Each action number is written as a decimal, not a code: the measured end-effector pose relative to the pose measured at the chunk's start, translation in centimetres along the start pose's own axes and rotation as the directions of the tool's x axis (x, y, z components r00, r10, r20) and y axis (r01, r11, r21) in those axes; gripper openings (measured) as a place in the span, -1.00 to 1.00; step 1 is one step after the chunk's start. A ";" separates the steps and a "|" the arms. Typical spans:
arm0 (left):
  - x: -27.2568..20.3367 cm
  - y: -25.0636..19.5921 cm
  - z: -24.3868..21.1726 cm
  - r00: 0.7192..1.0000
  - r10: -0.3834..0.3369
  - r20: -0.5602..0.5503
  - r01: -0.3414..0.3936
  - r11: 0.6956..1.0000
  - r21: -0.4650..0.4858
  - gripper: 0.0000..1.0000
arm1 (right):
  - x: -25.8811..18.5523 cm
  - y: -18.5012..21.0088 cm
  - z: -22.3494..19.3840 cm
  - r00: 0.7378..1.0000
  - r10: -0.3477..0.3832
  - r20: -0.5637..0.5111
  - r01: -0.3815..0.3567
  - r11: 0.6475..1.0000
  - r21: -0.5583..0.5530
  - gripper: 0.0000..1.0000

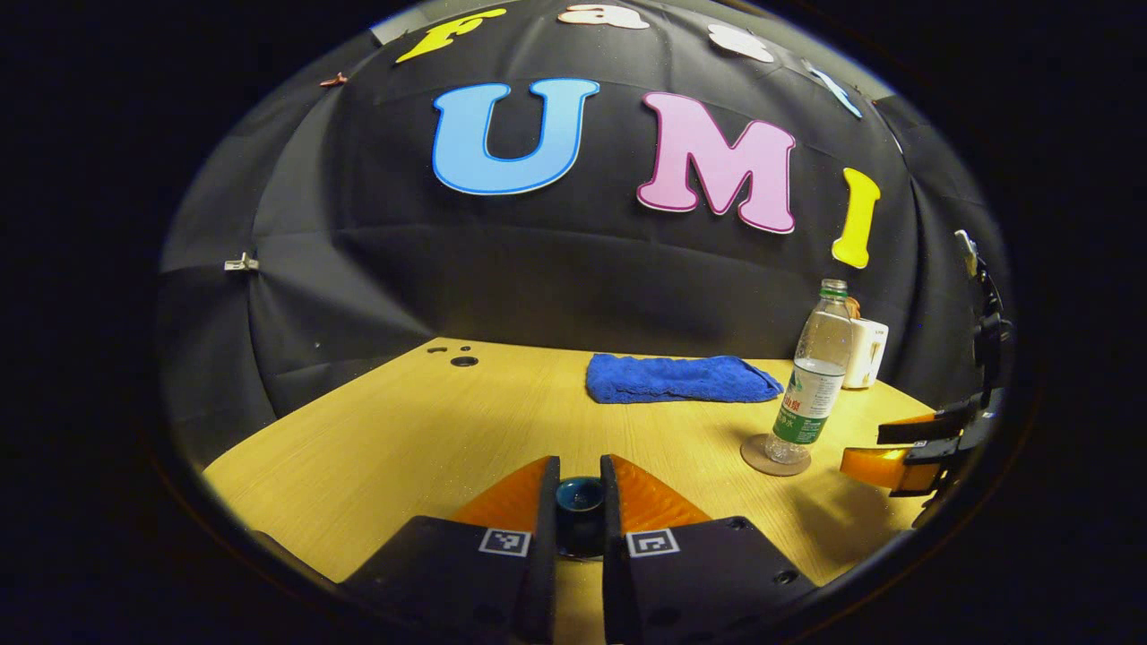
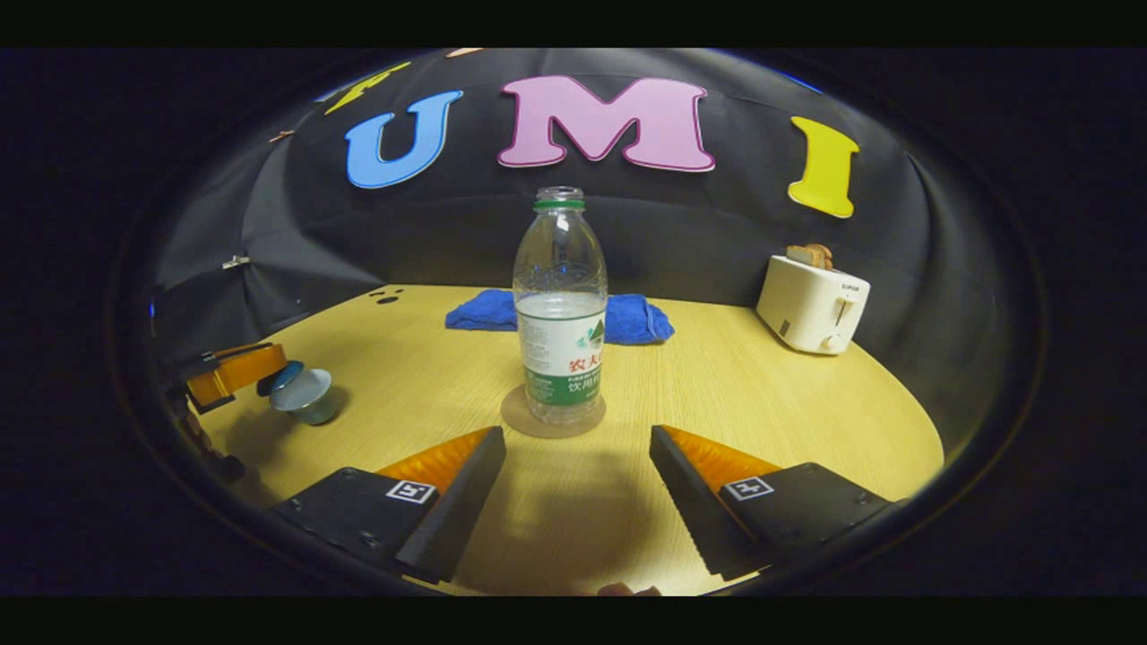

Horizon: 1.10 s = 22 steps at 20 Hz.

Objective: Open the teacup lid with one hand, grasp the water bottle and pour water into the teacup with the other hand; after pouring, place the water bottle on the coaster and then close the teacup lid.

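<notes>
My left gripper (image 1: 580,466) is shut on the small dark blue knob of the teacup lid (image 1: 580,497), low over the wooden table near its front edge. In the right gripper view the left gripper (image 2: 237,369) holds that blue lid (image 2: 273,378) tilted against the pale teacup (image 2: 309,403); I cannot tell whether the lid rests on the cup. The uncapped water bottle (image 2: 560,305), about half full, stands upright on a round coaster (image 2: 515,417). My right gripper (image 2: 578,434) is open just in front of the bottle (image 1: 811,385), not touching it, and appears at the edge as the right gripper (image 1: 896,452).
A folded blue towel (image 1: 681,378) lies at the back of the table (image 1: 403,448). A white toaster (image 2: 811,305) with bread in it stands at the back right. Small holes (image 1: 463,361) mark the table's far left corner.
</notes>
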<state>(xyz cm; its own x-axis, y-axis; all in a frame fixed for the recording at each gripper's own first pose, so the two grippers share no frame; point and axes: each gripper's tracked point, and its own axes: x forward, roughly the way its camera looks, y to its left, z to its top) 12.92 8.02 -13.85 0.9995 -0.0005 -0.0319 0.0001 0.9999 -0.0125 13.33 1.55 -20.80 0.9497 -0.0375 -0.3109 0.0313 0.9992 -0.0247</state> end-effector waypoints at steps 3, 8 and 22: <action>0.5 -0.6 -0.7 1.000 -0.016 0.006 0.016 1.000 0.021 -0.51 | -1.0 0.6 -1.2 0.999 0.012 -0.038 -0.011 1.000 0.023 0.99; 0.7 -0.9 -1.3 0.999 -0.035 0.009 0.035 0.999 0.014 -0.49 | -1.4 1.2 -2.3 0.997 0.035 -0.074 -0.034 0.999 0.015 0.99; -2.7 -1.2 3.1 0.999 -0.031 -0.036 0.032 0.999 0.030 0.58 | -4.6 0.7 3.3 0.999 0.030 -0.039 -0.030 1.000 0.006 1.00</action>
<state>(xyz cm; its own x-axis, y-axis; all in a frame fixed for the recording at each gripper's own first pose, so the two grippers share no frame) 10.28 6.84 -10.70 0.9972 -0.0321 -0.0676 0.0333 0.9993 0.0163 9.98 2.51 -16.22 0.9373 -0.0075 -0.3486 0.0043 0.9999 -0.0099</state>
